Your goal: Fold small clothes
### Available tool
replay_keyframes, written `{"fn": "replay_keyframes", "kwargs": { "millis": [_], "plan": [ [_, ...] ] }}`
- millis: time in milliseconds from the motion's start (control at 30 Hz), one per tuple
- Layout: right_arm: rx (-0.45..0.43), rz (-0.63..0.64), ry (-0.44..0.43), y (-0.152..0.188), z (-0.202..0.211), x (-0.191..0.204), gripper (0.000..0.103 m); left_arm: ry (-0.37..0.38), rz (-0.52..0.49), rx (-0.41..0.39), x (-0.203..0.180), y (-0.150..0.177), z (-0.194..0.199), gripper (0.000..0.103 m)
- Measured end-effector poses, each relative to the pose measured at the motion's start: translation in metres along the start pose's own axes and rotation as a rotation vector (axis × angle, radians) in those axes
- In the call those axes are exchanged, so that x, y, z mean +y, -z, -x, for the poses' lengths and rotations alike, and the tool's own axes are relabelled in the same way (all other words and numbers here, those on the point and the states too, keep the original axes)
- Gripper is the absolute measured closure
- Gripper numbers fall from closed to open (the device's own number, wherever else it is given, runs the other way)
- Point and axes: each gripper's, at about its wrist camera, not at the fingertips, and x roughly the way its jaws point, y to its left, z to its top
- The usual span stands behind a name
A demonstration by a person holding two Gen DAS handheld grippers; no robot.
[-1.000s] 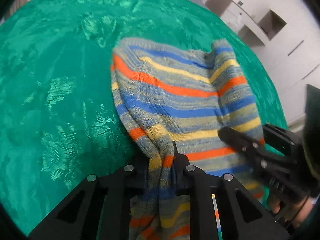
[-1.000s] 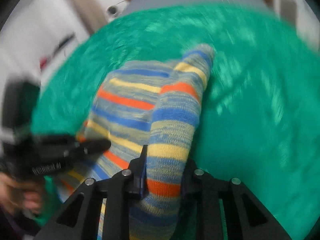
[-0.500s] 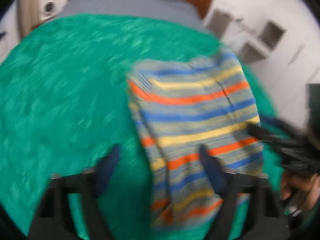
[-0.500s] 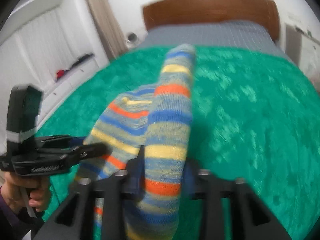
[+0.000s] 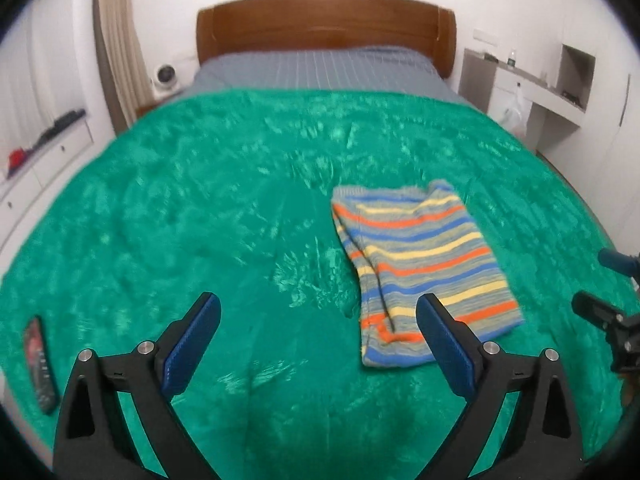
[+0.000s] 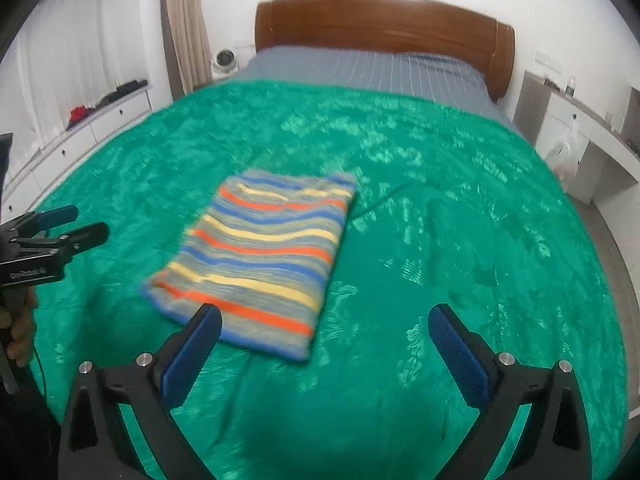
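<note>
A small striped knit garment (image 5: pixel 420 264), grey with orange, yellow and blue bands, lies folded flat on the green blanket (image 5: pixel 200 208); it also shows in the right wrist view (image 6: pixel 264 256). My left gripper (image 5: pixel 318 344) is open and empty, held above the blanket just left of the garment's near end. My right gripper (image 6: pixel 324 352) is open and empty, near the garment's front right corner. Each gripper shows at the edge of the other's view, the right one (image 5: pixel 604 312) and the left one (image 6: pixel 60 236).
The blanket covers a bed with a wooden headboard (image 5: pixel 324 24) and grey striped sheet (image 5: pixel 320 68). A dark phone-like object (image 5: pixel 40 364) lies at the blanket's left edge. White drawers (image 6: pixel 104 120) stand left, a white desk unit (image 5: pixel 532 92) right.
Both grippers were shut on the striped garment; they have let go, opened wide and pulled back and up. The garment now lies flat and folded on the blanket.
</note>
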Motion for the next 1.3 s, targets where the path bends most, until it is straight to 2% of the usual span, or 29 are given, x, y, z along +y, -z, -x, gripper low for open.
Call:
{"fn": "replay_keyframes", "kwargs": {
  "millis": [300,533,667,900,967,1067,1200,1300],
  "plan": [
    [-0.027,0.03,0.015,0.008,0.055,0.032,0.001,-0.047,-0.034,-0.103,-0.009,0.004,0.059,0.001],
    [-0.027,0.007,0.023,0.021,0.083,0.041,0.0,-0.077,-0.045,-0.11,-0.017,0.024,0.084,0.0],
    [-0.017,0.018,0.029,0.034,0.095,0.047,0.0,-0.098,-0.033,-0.11,-0.015,0.041,0.098,0.0],
    [0.007,-0.004,0.023,0.054,0.112,0.054,0.0,-0.042,0.025,-0.078,-0.009,0.055,0.115,0.0],
    [0.013,0.005,0.03,0.057,0.115,0.057,0.0,-0.055,0.035,-0.079,-0.009,0.055,0.119,0.0],
    [0.018,0.006,0.023,0.059,0.12,0.06,0.0,-0.132,0.036,-0.072,-0.013,0.053,0.127,0.0],
    [0.032,-0.004,0.042,0.052,0.126,0.062,0.0,-0.086,0.048,-0.024,-0.014,0.049,0.135,0.0],
    [0.012,-0.016,0.032,0.045,0.138,0.064,0.0,-0.092,0.039,-0.019,-0.017,0.048,0.141,0.0]
  ]
}}
